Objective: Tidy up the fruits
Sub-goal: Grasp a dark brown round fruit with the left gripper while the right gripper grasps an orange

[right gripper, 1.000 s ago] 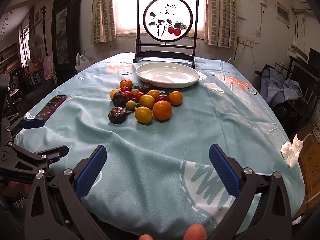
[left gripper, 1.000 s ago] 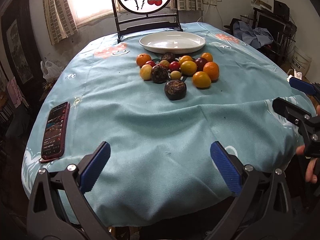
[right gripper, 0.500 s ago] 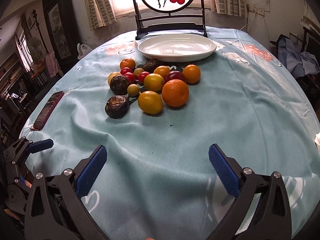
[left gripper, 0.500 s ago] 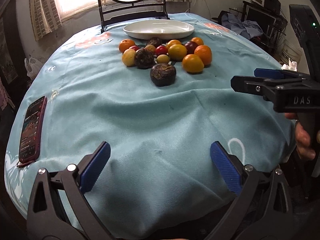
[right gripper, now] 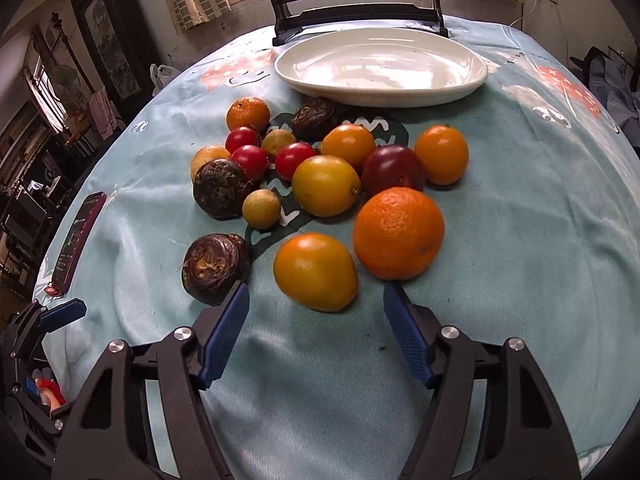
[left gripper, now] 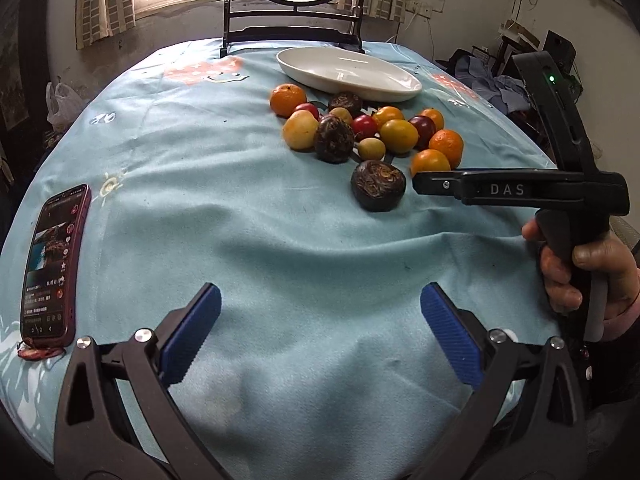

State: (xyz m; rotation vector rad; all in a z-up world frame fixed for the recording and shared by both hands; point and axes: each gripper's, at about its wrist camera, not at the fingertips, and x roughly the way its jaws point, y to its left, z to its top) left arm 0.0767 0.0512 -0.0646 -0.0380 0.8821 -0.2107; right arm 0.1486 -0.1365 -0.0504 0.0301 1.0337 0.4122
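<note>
A pile of fruit lies on the light blue tablecloth in front of an empty white plate [right gripper: 380, 64]. Nearest me in the right wrist view is a yellow-orange fruit [right gripper: 316, 270], with a big orange [right gripper: 398, 234] to its right and a dark wrinkled fruit [right gripper: 214, 268] to its left. My right gripper [right gripper: 316, 294] points down at the yellow-orange fruit; its jaws are closing, the fruit sits just between the blue fingertips [right gripper: 236, 306] and the pads stand clear of it. My left gripper [left gripper: 320, 308] hangs open over bare cloth, well short of the pile [left gripper: 368, 128].
A phone [left gripper: 52, 268] lies near the table's left edge. A dark-framed round picture stand [left gripper: 292, 12] stands behind the plate. A hand [left gripper: 580, 272] holds the right gripper's handle at the right. Cluttered furniture surrounds the table.
The right gripper has come forward and down to the nearest fruit, and its jaws have narrowed. The left gripper has drifted a little forward and stays open.
</note>
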